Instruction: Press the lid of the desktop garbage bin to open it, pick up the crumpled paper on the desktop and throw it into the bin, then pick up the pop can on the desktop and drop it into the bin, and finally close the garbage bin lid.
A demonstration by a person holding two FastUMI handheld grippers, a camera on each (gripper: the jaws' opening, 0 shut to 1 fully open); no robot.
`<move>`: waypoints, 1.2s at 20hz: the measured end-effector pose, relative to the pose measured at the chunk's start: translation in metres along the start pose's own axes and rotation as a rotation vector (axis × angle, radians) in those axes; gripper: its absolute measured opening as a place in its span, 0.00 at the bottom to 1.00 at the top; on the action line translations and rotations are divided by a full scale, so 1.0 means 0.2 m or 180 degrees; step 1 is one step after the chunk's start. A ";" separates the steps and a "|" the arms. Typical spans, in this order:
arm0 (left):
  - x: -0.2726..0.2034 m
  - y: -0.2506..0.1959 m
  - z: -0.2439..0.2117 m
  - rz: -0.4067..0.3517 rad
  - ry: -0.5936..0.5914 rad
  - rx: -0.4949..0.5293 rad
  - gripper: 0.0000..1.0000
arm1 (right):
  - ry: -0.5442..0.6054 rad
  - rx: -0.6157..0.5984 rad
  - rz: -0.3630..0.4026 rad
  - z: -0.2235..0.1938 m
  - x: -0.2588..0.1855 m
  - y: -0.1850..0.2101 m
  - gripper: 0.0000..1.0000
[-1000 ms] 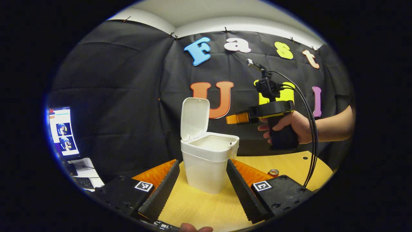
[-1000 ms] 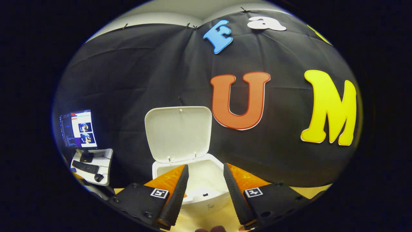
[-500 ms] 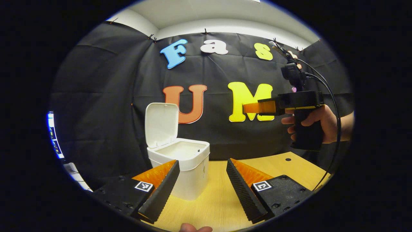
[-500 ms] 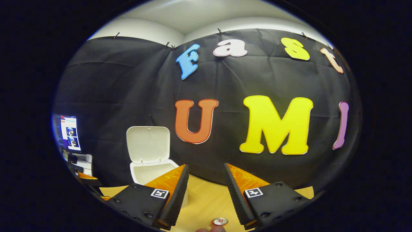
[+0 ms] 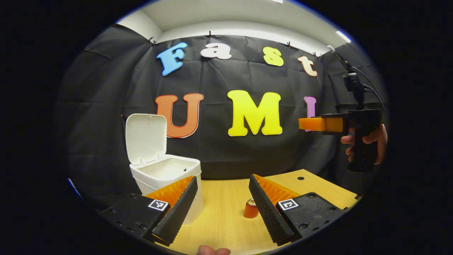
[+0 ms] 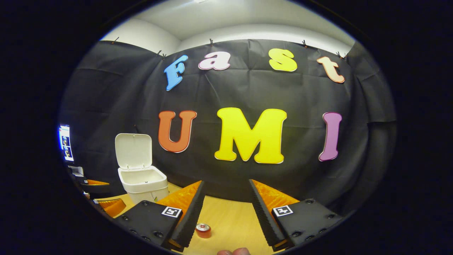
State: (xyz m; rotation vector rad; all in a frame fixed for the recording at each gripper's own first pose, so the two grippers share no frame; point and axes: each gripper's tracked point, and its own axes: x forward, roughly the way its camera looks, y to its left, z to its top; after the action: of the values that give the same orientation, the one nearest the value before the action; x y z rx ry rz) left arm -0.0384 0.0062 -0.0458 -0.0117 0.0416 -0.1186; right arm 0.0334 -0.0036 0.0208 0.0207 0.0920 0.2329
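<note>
Left gripper (image 5: 222, 198): fingers spread apart, nothing between them, held low over the table (image 5: 226, 219). A fingertip of the person's hand pokes in at the bottom edge of the left gripper view.

Can (image 5: 251, 208) stands upright on the table, just beside the inner face of the left gripper's right-hand finger and partly hidden by it; cannot tell if they touch.

Bin (image 5: 166, 177) sits on the table toward the left of the left gripper view, behind the gripper's left-hand finger, which covers its lower front. Lid (image 5: 145, 138) is swung up, standing roughly upright at the back of the bin. Bin's inside looks white; contents cannot be made out.

Right gripper (image 6: 224, 209): fingers also wide apart, empty, aimed over the table. In the right gripper view the can (image 6: 203, 230) stands upright on the table (image 6: 230, 226), close to the inner side of the left-hand finger, low in the gap. The bin (image 6: 143, 182) is well off to the left, with its lid (image 6: 133, 150) up.

In the left gripper view the right gripper (image 5: 311, 124) is also seen from the side, far right, held level well above the table by a hand (image 5: 368, 141) on its grip, with cables running up from it. From that angle the gap between its fingers cannot be judged.

Far left in the right gripper view: a monitor (image 6: 65, 142), small and blurred, and part of the left gripper (image 6: 109, 206) at the table edge.
</note>
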 end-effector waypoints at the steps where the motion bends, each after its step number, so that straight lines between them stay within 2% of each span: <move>1: 0.02 -0.03 -0.02 -0.0031 0.0011 -0.0020 0.96 | 0.0011 -0.0015 -0.0067 -0.02 -0.03 -0.05 0.78; 3: 0.05 -0.10 -0.07 -0.0106 0.0017 -0.0038 0.96 | 0.0044 -0.0069 -0.0224 -0.05 -0.10 -0.15 0.82; 4: 0.06 -0.13 -0.11 -0.0138 0.0041 -0.0012 0.96 | 0.0065 -0.0043 -0.0241 -0.06 -0.12 -0.17 0.86; 7: 0.11 -0.21 -0.25 -0.0223 0.0139 0.0012 0.97 | 0.0148 0.0056 -0.0344 -0.12 -0.20 -0.27 0.89; 12: 0.22 -0.33 -0.54 -0.0244 0.0293 -0.0037 0.97 | 0.0343 0.0059 -0.0705 -0.26 -0.34 -0.50 0.90; 16: 0.30 -0.39 -0.76 -0.0192 0.0437 -0.0044 0.98 | 0.0515 0.0080 -0.0825 -0.35 -0.44 -0.60 0.90; 20: 0.43 -0.46 -0.99 -0.0123 0.0665 -0.0048 0.98 | 0.0636 -0.0104 -0.0792 -0.42 -0.47 -0.63 0.89; 24: 0.56 -0.50 -1.14 -0.0049 0.0786 -0.0008 0.98 | 0.0790 -0.0138 -0.0640 -0.52 -0.48 -0.61 0.90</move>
State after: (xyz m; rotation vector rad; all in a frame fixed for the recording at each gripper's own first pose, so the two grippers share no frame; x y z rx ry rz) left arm 0.0520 -0.1079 -0.2767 0.0002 0.2884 -0.1350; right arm -0.0409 -0.1431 -0.0788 -0.0605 0.3344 0.0352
